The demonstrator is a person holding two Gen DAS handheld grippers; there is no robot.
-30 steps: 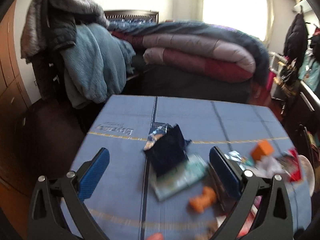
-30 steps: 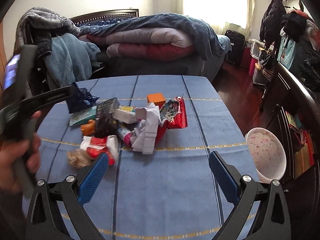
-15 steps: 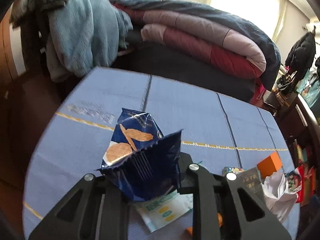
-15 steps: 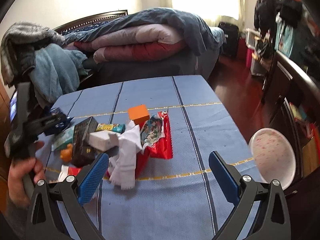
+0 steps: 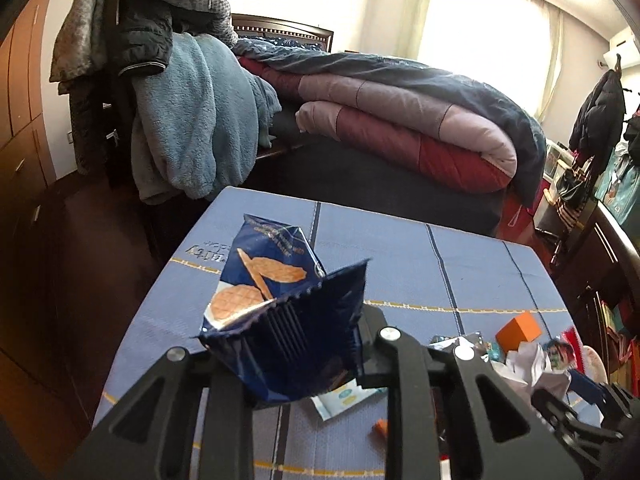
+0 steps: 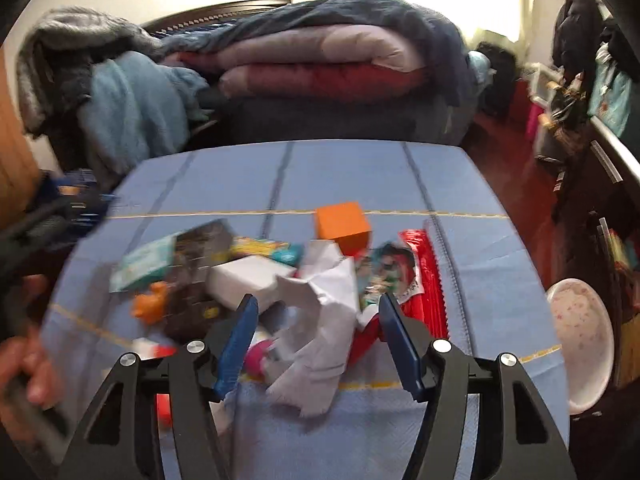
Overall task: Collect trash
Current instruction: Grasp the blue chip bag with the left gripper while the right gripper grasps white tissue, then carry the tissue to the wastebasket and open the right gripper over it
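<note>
Left claw: the left claw (image 5: pixel 296 344) is clamped on a dark blue wafer wrapper (image 5: pixel 280 300), which stands crumpled above the black fingers and clear of the worktop (image 5: pixel 400 256).
Wafer wrapper: printed with golden waffle biscuits, its crimped edge folds over the front of the claw; in the right wrist view it is only a blue blur (image 6: pixel 76 204) at the left edge.
Right claw: the right claw (image 6: pixel 316 340) has its jaws closing, blue pads on either side of a crumpled white paper (image 6: pixel 320 320); the pads are not pressing on it.
White paper: lies at the near edge of the trash heap, partly over a red snack packet (image 6: pixel 424 284) to its right.
Trash heap: an orange cube (image 6: pixel 342 226) sits at the far side, a white box (image 6: pixel 244 280) left of the paper, a dark carton (image 6: pixel 196 280) and a small orange toy (image 6: pixel 150 304) further left, and a pale green sachet (image 6: pixel 144 264) behind them.
Worktop: covered with a blue cloth with dark stripes and thin yellow lines.
Bowl: a white bowl with pink speckles (image 6: pixel 580 340) stands at the worktop's right edge, well apart from the heap.
Person: a hand (image 6: pixel 24 364) holds the left tool's handle at the left of the right wrist view.
Background: a bed with folded quilts (image 5: pixel 400 120) stands beyond the worktop, with clothes (image 5: pixel 192 120) piled left of it.
</note>
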